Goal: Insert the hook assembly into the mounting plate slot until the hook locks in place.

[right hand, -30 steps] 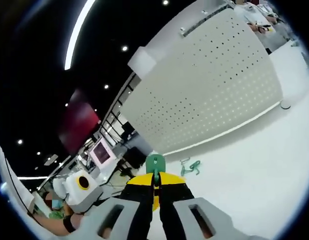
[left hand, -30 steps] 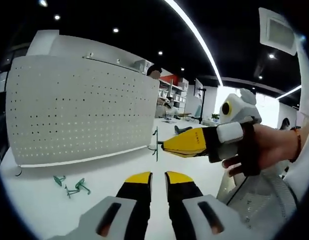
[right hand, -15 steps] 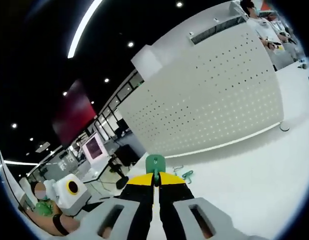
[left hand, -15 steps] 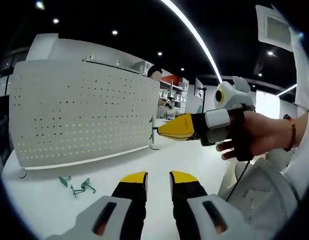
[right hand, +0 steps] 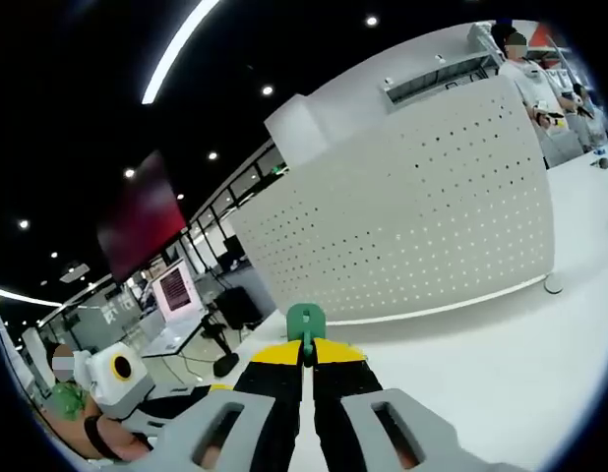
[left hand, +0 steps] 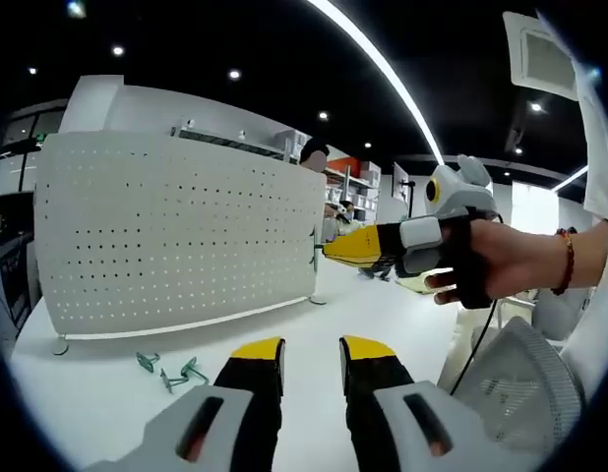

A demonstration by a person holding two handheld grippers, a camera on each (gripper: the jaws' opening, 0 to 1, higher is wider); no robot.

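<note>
The white perforated mounting plate (left hand: 176, 236) stands upright on the white table (left hand: 88, 393). In the left gripper view my right gripper (left hand: 329, 251) comes in from the right, shut on a green hook (left hand: 316, 258) just off the plate's right edge. My left gripper (left hand: 312, 349) is open low over the table with nothing between its jaws. In the right gripper view the green hook (right hand: 306, 323) sticks up from my shut right gripper (right hand: 306, 352), with the plate (right hand: 412, 216) beyond it. The left gripper (right hand: 117, 369) shows at lower left.
Several loose green hooks (left hand: 171, 372) lie on the table before the plate's left end, near its round foot (left hand: 58, 344). A white mesh object (left hand: 520, 383) sits at the lower right. People stand behind the plate (right hand: 525, 59). A monitor (right hand: 176, 290) stands far left.
My right gripper has lifted the hook and carried it level with the plate's right edge. The left gripper's jaws have parted slightly. Both views have shifted with the hands.
</note>
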